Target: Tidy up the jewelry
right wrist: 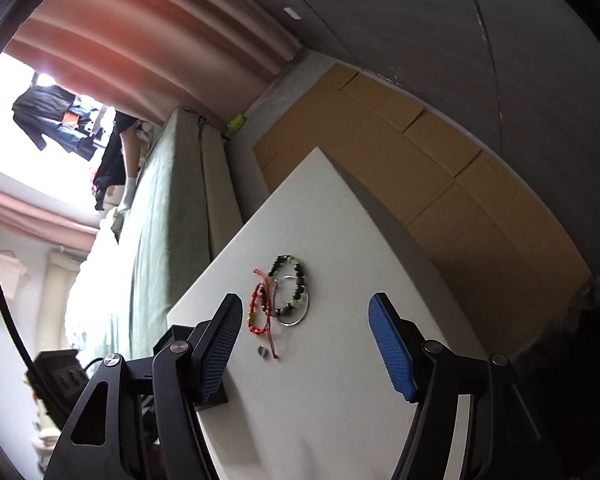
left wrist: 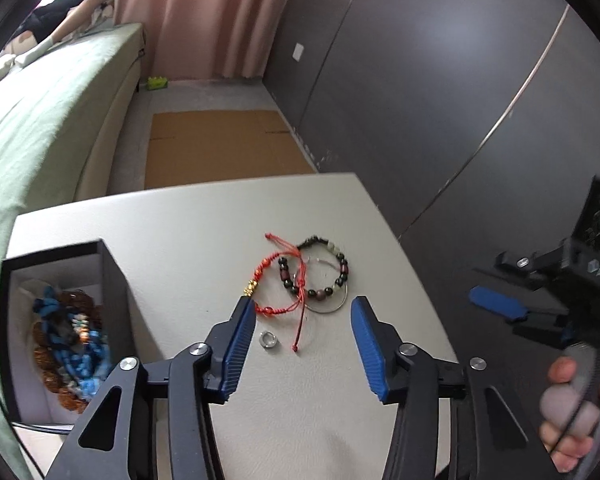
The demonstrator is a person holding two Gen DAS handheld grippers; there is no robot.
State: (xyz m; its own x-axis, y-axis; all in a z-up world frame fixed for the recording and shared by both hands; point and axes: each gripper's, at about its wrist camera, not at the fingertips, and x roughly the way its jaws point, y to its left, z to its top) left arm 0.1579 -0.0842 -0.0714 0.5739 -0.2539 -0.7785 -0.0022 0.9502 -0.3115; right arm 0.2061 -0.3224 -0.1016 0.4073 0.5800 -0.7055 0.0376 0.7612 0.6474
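Observation:
A red cord bracelet (left wrist: 278,286), a dark beaded bracelet (left wrist: 332,268), a thin silver bangle (left wrist: 342,305) and a small silver ring (left wrist: 269,340) lie together on the white table (left wrist: 180,240). My left gripper (left wrist: 303,312) is open and empty just short of them. A black box (left wrist: 112,276) at the left holds amber and blue beads (left wrist: 66,340). In the right wrist view the red bracelet (right wrist: 256,312), the beaded bracelet (right wrist: 296,280), the bangle (right wrist: 300,316) and the ring (right wrist: 262,351) lie ahead of my right gripper (right wrist: 304,312), open and empty.
A bed with a green cover (left wrist: 40,140) runs along the left. Brown cardboard (left wrist: 220,148) lies on the floor beyond the table. A dark wall (left wrist: 420,80) is at the right. The right gripper with the holding hand (left wrist: 568,396) shows at the right edge.

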